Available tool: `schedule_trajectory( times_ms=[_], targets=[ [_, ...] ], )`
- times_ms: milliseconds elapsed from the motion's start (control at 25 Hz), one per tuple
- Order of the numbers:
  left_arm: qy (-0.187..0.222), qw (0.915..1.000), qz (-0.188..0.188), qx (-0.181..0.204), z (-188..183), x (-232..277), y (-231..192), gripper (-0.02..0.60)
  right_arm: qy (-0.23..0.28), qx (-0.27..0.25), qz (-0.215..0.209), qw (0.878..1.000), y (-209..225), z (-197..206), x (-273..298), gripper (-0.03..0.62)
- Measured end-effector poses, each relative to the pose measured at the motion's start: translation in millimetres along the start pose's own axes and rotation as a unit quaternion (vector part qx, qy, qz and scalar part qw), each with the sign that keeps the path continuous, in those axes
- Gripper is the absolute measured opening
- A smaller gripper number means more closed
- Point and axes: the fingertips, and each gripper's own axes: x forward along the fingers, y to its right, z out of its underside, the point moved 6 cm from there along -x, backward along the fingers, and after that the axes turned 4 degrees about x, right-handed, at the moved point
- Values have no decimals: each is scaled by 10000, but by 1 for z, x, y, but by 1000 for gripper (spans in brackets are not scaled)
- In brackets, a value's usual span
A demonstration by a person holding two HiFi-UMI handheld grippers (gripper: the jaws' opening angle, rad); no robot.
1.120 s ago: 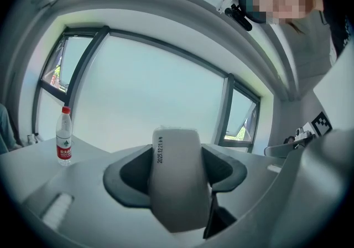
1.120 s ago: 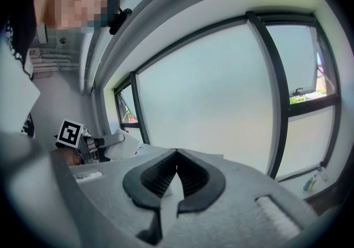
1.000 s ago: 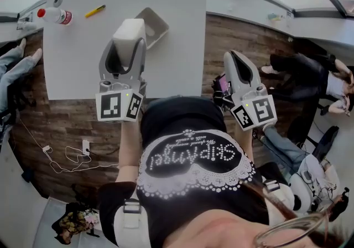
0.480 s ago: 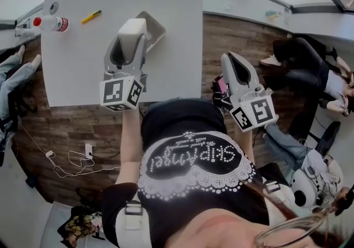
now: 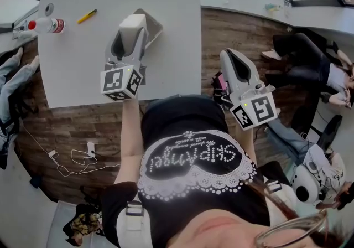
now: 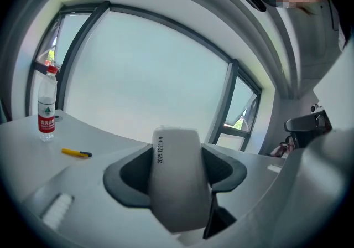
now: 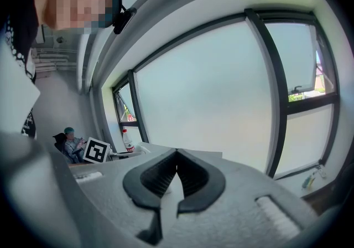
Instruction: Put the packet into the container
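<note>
**Packet in L claw, over the container**

The grey table (image 5: pixel 83 64) fills the upper left of the head view. The L gripper (image 5: pixel 131 39) reaches out over it. Its jaws stand wide and press on both sides of the white packet (image 6: pixel 176 186) (a date print runs up its left edge). The R gripper (image 5: pixel 231 58) hangs past the table's right side, above the wood floor (image 5: pixel 213 36), jaws together w/ nothing between them. The grey container (image 5: pixel 156 26), a shallow open tray, sits near the table's right edge. The packet overlaps its left part in the head view, so most of the inside is hidden; can't tell if the packet touches it. At the far left a clear bottle (image 6: pixel 47 111) w/ a red cap stands upright. A yellow pen (image 5: pixel 87 16) lies between the bottle and the container.
</note>
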Motion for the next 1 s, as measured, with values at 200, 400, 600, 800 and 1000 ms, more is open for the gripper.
schedule_trajectory(
  times_ms=[200,400,600,800,1000],
  targets=[
    [-239,9997,-33,7,15,14,-6,276,-31,32,-5,10000,1,3,2,2],
    [-417,9991,91,27,24,26,-8,276,-60,46,5,10000,2,7,5,2],
    [-579,9983,18,-84,34,31,-12,276,-22,59,43,10000,6,6,4,2],
    [-751,9967,-146,-268,41,32,-19,276,-31,54,40,10000,8,4,2,2],
    [-836,9959,-137,-304,47,36,-20,276,-8,57,16,10000,7,5,3,2]
  ],
)
